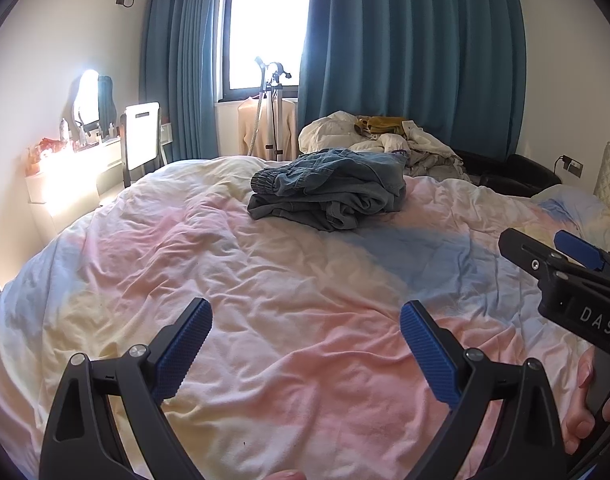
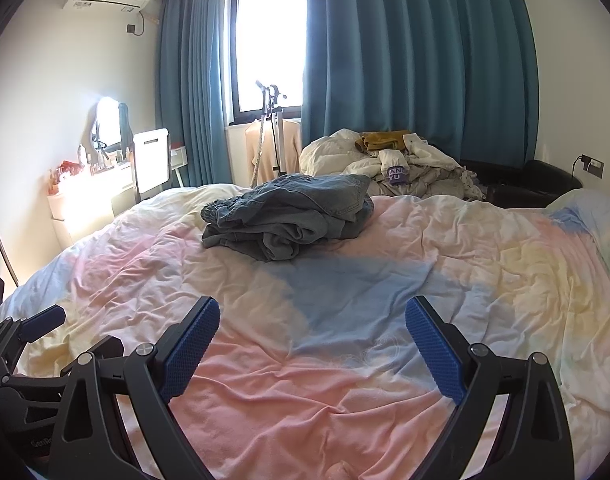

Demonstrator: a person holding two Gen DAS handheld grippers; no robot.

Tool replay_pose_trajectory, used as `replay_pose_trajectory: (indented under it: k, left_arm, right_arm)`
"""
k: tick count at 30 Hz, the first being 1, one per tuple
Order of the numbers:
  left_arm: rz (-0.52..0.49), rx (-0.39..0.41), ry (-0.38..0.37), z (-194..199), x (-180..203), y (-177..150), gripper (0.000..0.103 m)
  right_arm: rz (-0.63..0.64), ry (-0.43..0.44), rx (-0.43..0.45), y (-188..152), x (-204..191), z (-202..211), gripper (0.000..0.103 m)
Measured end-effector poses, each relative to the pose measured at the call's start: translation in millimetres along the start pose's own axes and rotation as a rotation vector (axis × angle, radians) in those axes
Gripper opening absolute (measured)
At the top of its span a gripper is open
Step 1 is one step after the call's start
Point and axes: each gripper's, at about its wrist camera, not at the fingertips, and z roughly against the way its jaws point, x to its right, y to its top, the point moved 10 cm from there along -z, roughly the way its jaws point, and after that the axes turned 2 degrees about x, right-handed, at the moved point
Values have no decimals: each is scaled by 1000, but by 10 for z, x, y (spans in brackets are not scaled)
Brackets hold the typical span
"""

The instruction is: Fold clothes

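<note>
A crumpled blue denim garment (image 1: 329, 188) (image 2: 289, 212) lies in a heap on the far middle of the bed. My left gripper (image 1: 305, 312) hovers open over the near part of the pastel duvet (image 1: 285, 320), well short of the denim, with nothing between its blue pads. My right gripper (image 2: 311, 314) is open too, empty, over the duvet (image 2: 345, 320) at about the same distance from the heap. In the left wrist view the right gripper (image 1: 545, 248) shows at the right edge, held by a hand (image 1: 585, 400). The left gripper (image 2: 29, 332) shows at the lower left of the right wrist view.
A pile of white, mustard and grey clothes (image 1: 385, 136) (image 2: 393, 160) sits beyond the bed's far edge, below blue curtains (image 2: 417, 60). A garment steamer stand (image 2: 271, 128) is by the window. A dressing table with a mirror (image 1: 89, 100) stands at the left wall.
</note>
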Motion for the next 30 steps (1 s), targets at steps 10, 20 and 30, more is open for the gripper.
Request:
replay_pose_trajectory:
  k: [10, 20, 30]
  left_arm:
    - [-7, 1, -3, 4, 14, -1, 97]
    - [-8, 2, -2, 8, 17, -1, 97]
    - [-12, 20, 5, 12, 39, 114, 97]
  right_arm:
    - [-3, 1, 2, 11, 2, 2, 96]
    - [-2, 3, -2, 14, -5, -13, 97]
    - [-20, 9, 2, 17, -10, 4, 97]
